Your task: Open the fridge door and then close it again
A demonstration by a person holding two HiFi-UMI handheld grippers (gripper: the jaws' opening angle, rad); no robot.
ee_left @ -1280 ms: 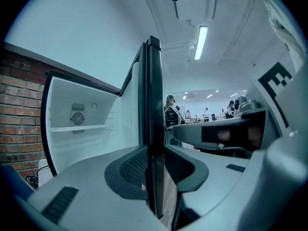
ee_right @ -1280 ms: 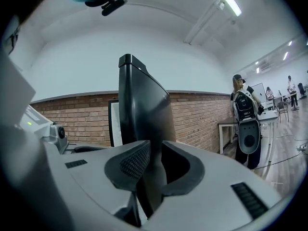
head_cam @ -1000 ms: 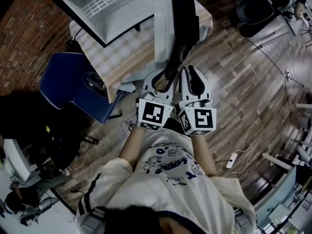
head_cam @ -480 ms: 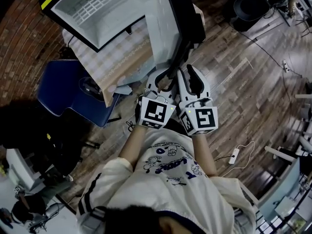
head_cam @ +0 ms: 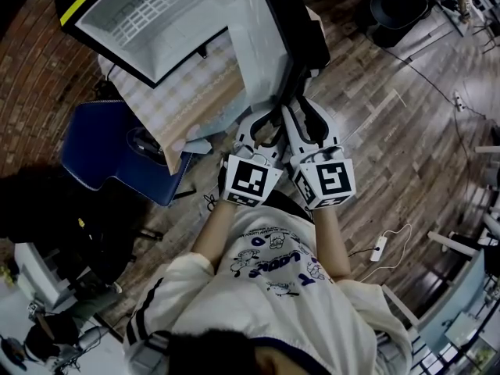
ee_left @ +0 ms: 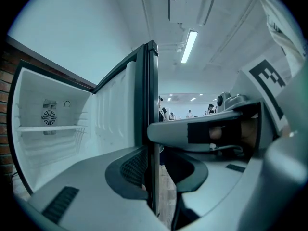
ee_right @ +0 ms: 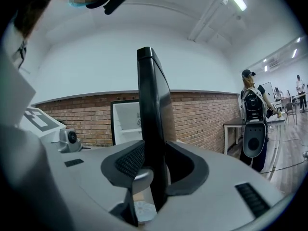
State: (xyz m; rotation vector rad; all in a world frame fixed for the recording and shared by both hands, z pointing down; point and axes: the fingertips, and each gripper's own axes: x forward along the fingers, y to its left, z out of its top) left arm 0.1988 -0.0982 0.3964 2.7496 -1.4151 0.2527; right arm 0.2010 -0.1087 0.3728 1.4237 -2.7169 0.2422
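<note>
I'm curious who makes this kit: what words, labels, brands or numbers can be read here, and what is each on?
None reads clearly.
The shirt print: blue, upside down, too blurred to read.
The cubes on the left gripper and right gripper: black-and-white square markers, patterns, not words.
The yellow strip on the fridge: no print legible.
The fridge door, clamped by both grippers: no lettering visible.

Left gripper (head_cam: 264, 122) and right gripper (head_cam: 306, 114) side by side — both clamped on the fridge door (ee_right: 151, 105) edge

Both reach out ahead of the chest, nearly level, with the forearms (head_cam: 212, 237) running back to bent elbows. In each gripper view the fingers (ee_right: 126, 163) sit close together, pads pressed on the door edge between them — the right gripper's fingers lie just right of the left gripper's.
</note>
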